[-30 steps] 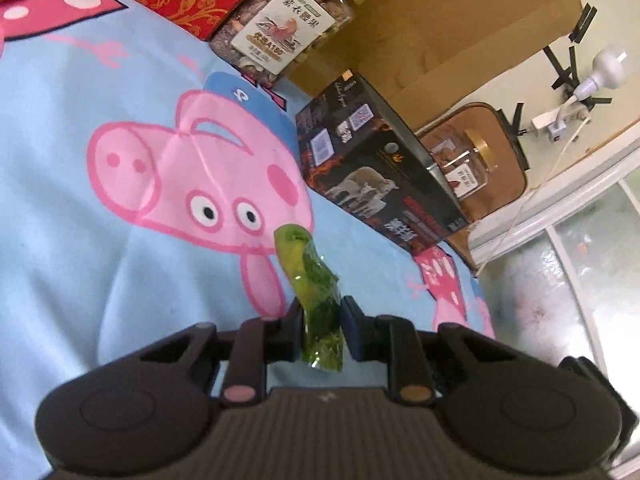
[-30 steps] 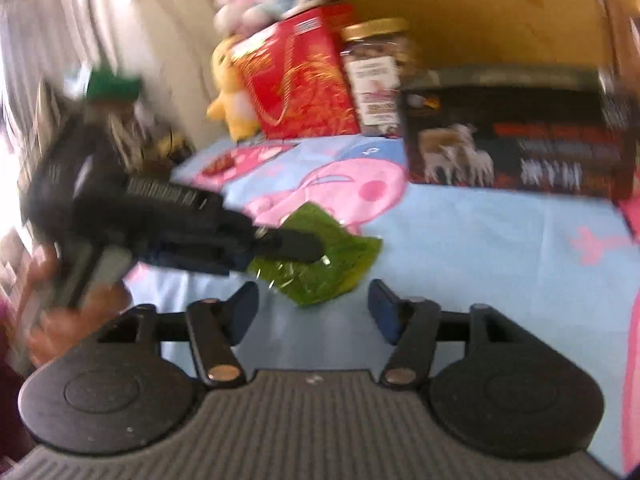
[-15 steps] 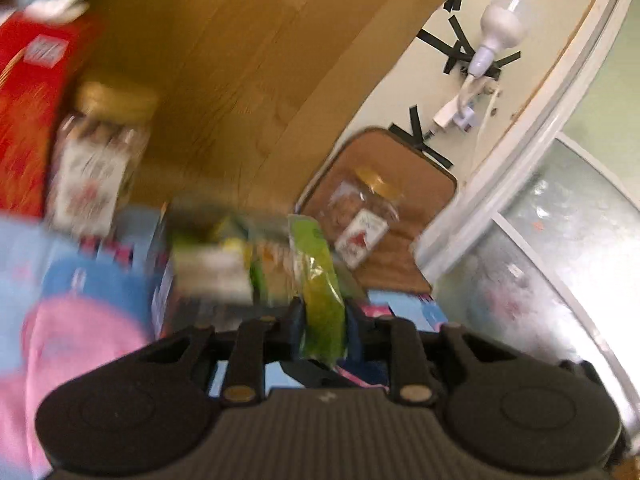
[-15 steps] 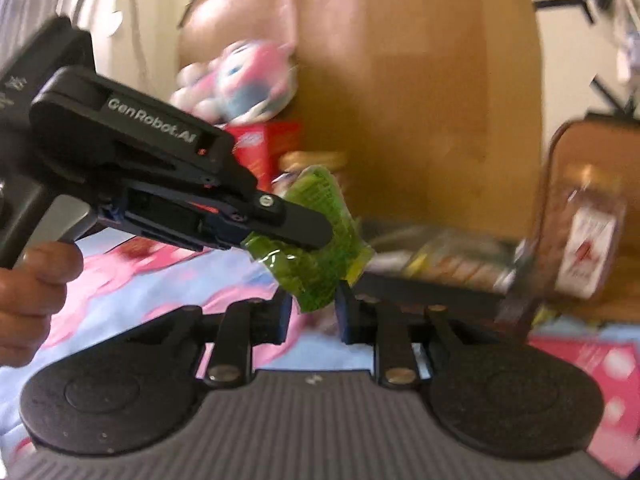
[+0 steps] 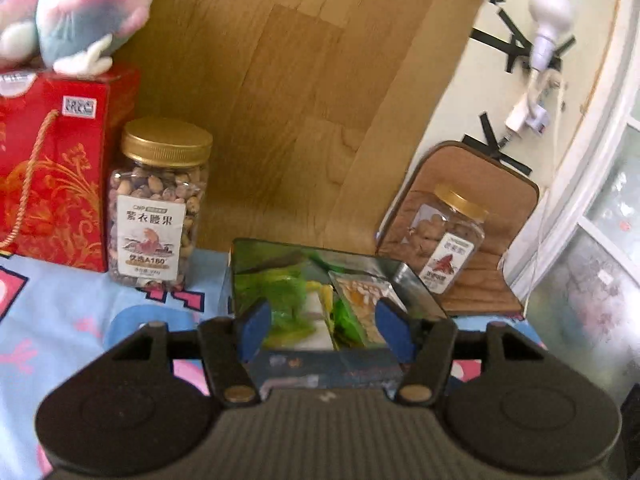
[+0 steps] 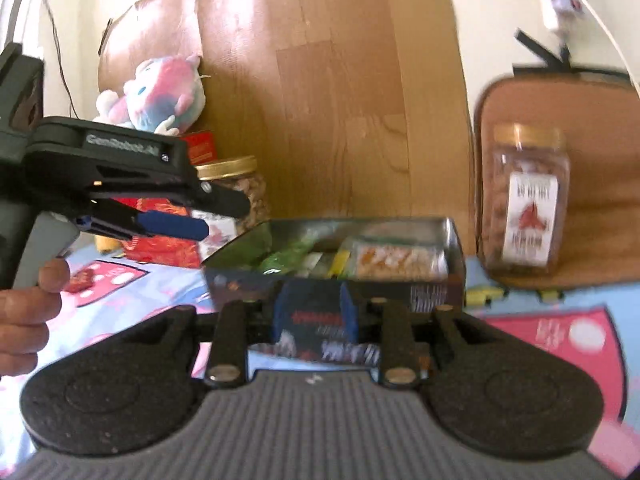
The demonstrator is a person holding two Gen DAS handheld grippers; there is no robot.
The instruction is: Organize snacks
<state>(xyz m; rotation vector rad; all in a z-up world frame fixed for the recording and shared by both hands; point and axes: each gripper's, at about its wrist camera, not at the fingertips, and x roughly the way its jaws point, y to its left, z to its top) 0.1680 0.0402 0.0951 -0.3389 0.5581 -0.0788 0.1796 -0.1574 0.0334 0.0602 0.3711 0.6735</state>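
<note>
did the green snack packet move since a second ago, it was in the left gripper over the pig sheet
Yes. The green snack packet has gone from the left gripper, whose jaws are opening with nothing between them, and apparently lies inside the open box.

so the green packet isn't pinched in the left gripper (image 5: 322,330) anymore; jaws opening, nothing between them; it's in the box (image 5: 416,284) now. The right gripper (image 6: 314,316) narrowed, empty too.

red gift box (image 5: 60,168), gold-lidded jar (image 5: 156,204)

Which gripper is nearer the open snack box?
Left. The left gripper hangs right over the open snack box, jaws opening, empty. The right gripper sits in front of it, lower.
</note>
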